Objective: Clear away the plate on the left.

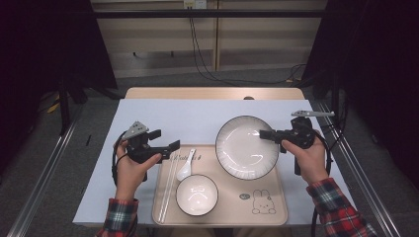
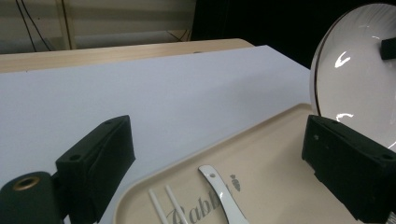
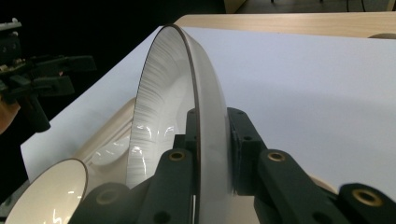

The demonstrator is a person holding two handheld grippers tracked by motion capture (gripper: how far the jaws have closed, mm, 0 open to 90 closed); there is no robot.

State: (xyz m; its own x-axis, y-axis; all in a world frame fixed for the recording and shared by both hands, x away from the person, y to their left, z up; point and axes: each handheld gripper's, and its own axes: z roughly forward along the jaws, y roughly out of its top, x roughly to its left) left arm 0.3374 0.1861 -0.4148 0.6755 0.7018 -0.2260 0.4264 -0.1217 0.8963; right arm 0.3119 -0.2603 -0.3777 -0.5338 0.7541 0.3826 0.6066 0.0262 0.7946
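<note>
The right hand-held gripper (image 1: 267, 134) is clamped on the rim of the plate (image 1: 246, 147) — tilted up over the tray (image 1: 276, 207). Left hand-held gripper (image 1: 168, 140) hangs with jaws apart near the spoon (image 1: 186, 167). Next, I judge — carry the plate clear, grip firm.

Left gripper (image 1: 170, 143) held level in the left hand (image 1: 132, 165), jaws wide apart, right gripper (image 1: 264, 134) in the right hand (image 1: 307, 157), jaws clamped, both pointing inward

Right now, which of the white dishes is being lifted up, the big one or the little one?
The big plate. The right gripper pinches its rim and tips it up off the tray, while the small bowl sits flat.
</note>
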